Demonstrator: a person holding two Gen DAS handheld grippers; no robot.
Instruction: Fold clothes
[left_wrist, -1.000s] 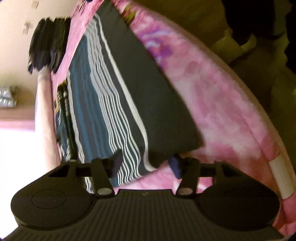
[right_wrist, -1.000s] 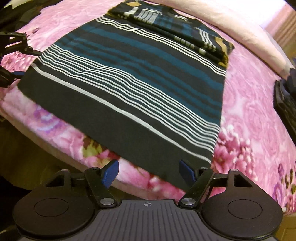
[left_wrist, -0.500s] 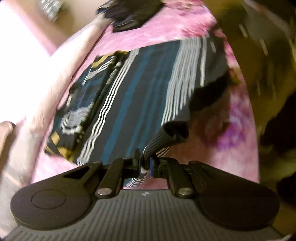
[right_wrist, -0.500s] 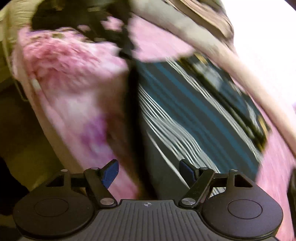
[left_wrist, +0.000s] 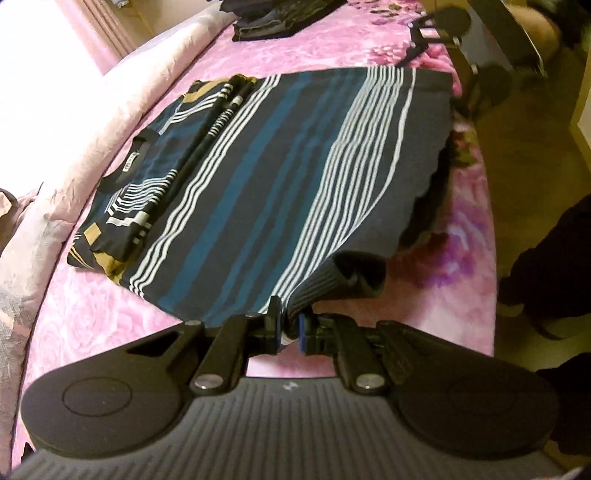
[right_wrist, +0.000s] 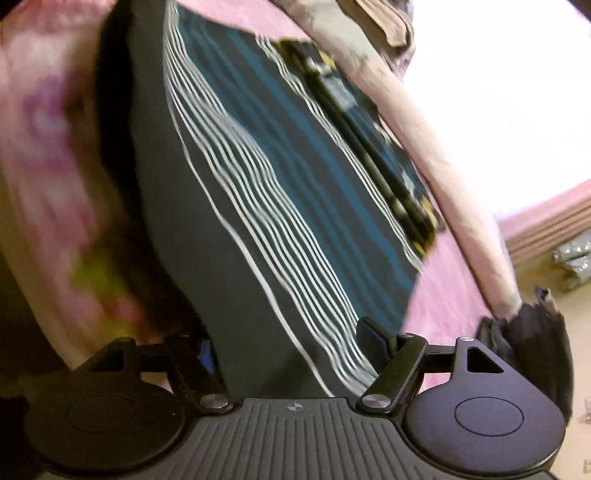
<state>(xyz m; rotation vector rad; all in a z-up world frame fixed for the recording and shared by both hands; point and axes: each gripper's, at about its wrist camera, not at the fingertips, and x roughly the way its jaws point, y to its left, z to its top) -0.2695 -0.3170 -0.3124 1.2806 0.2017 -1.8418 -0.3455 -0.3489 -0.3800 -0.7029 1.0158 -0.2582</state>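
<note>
- A dark striped shirt (left_wrist: 280, 177) is lying spread across a pink floral bedspread (left_wrist: 96, 325), with teal bands and groups of thin white lines running along its length.
- Its sleeves and upper part are sitting folded in toward the neckline, showing mustard patches and a small neck label on the side nearest a pale pink rolled quilt (left_wrist: 122, 92).
- My left gripper (left_wrist: 290, 326) is pinching one bottom corner of the shirt, its fingers nearly together with the ribbed hem bunched between them, and that corner is lifting clear of the bedspread.
- The dark hem edge is rippling between this raised corner and the opposite corner, casting a shadow on the bedspread below it.
- My right gripper (right_wrist: 291, 343) is straddling that opposite hem corner with its fingers set wide; the shirt (right_wrist: 266, 192) is passing between them, though this view is motion-blurred and I cannot tell whether either finger is touching the cloth.
- In the left wrist view, my right gripper (left_wrist: 439, 26) is appearing small at the shirt's far corner.
- A stack of dark folded clothes (left_wrist: 280, 14) is sitting further along the bedspread, well apart from the shirt.
- Bright window light is washing out the area past the quilt.
</note>
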